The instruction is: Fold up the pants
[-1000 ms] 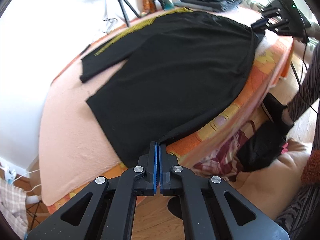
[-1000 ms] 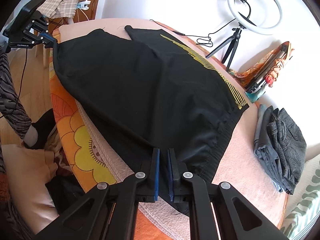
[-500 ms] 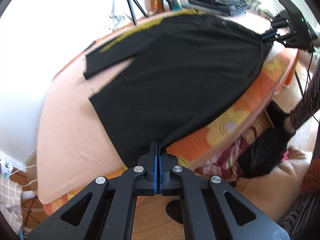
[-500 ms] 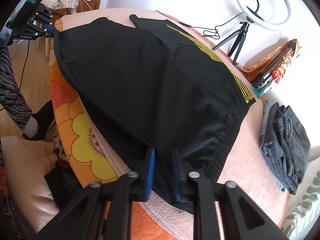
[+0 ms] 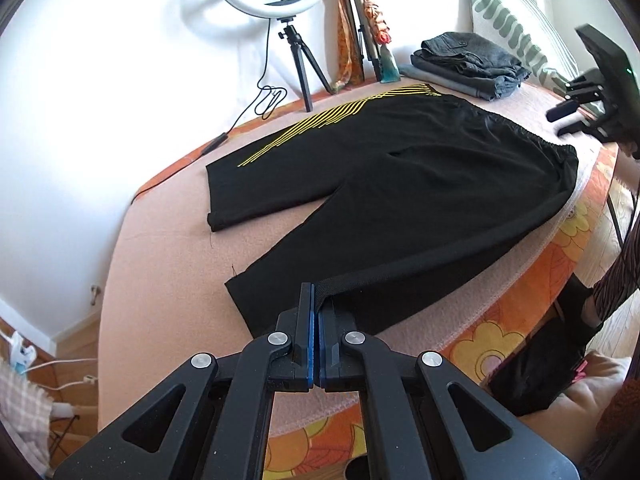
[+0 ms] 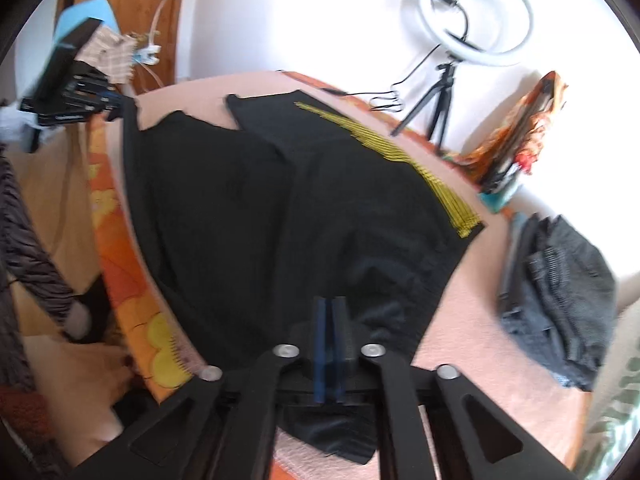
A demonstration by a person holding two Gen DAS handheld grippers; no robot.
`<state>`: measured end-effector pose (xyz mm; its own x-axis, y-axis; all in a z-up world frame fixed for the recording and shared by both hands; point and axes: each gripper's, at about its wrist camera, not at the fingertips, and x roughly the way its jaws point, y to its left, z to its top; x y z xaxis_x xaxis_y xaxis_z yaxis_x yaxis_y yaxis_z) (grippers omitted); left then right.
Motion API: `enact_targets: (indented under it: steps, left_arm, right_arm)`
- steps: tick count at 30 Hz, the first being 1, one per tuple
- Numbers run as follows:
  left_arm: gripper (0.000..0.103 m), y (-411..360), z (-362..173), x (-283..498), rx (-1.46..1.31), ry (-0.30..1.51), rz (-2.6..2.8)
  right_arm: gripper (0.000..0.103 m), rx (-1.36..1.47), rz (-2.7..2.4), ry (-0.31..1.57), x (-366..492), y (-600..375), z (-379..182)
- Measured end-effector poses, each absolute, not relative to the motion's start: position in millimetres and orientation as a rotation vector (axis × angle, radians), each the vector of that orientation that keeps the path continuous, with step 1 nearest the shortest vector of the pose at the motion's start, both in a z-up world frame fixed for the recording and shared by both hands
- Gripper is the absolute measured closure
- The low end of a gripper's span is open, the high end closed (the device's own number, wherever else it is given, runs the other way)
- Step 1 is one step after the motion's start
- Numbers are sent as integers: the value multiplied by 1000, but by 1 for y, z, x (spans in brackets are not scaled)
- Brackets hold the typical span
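A pair of black fabric pants with yellow stripes (image 5: 400,184) lies spread flat on a bed covered by a peach blanket (image 5: 160,280), one leg running along the bed's near edge, the waistband toward the right-hand end. The left gripper (image 5: 314,312) is clamped on the near leg's hem corner. The right gripper (image 6: 331,316) has its jaws together over the waistband's near corner; blur hides whether fabric is pinched. Judging from this, the near side is about to be folded over the far leg. Both corners should rise evenly and travel together, keeping the cloth taut, landing edge on edge. A folded grey garment pile (image 5: 468,62) sits at the far right corner.
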<state>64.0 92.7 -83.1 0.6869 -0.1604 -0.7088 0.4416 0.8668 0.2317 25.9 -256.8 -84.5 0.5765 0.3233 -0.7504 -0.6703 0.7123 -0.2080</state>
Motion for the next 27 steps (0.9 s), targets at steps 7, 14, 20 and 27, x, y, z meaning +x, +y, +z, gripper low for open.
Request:
enact_targets:
  steps: [7, 14, 20, 27]
  left_arm:
    - [103, 97, -86, 72, 367, 747, -339]
    - [103, 97, -86, 74, 370, 748, -339]
    - [103, 102, -77, 87, 360, 721, -319]
    - [103, 105, -53, 124, 371, 654, -282]
  right_arm:
    - [57, -611, 705, 821, 7, -248, -113]
    - [84, -748, 657, 860, 10, -242, -136]
    - [103, -709, 564, 760, 24, -246, -110]
    - [103, -707, 456, 658, 62, -241, -71]
